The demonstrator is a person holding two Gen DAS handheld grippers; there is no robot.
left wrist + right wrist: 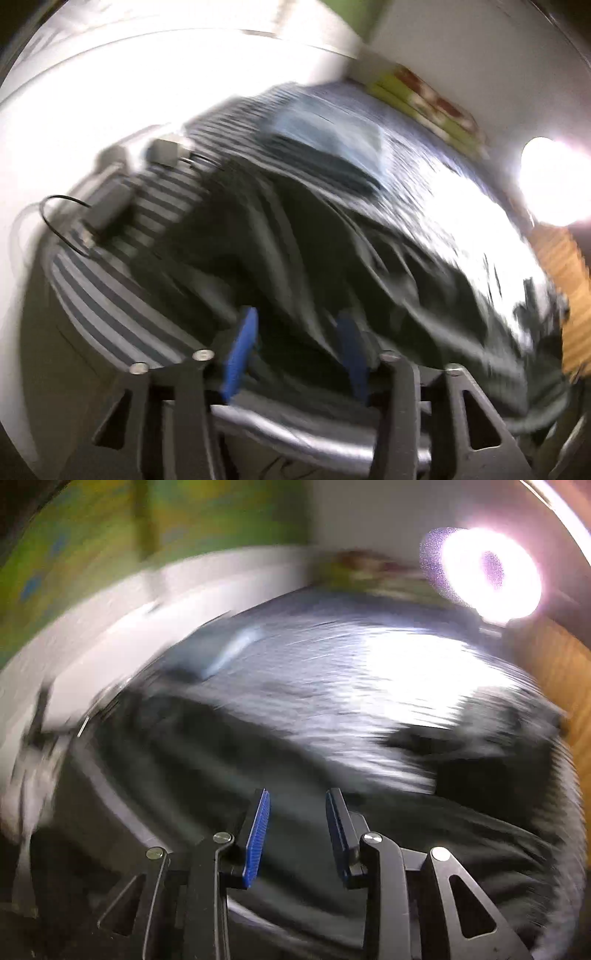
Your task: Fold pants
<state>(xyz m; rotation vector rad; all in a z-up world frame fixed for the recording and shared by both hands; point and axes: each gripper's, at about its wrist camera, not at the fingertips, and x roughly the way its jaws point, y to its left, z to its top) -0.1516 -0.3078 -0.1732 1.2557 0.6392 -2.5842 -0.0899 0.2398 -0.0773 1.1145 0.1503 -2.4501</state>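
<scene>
Dark, soft cloth: the pants [295,258] sprawl rumpled over the striped bedsheet [110,291], spreading right below both my tools. I judge them light, limp and prone to sagging, so I'd take hold at a hem or the waistband edge. My left gripper [295,347] stands open with cloth between its blue pads, not pinched. My right gripper [297,827] is open too, holding nothing. Blur hides waistband, legs and hems; lamp [491,576] glare washes out the far sheet.
</scene>
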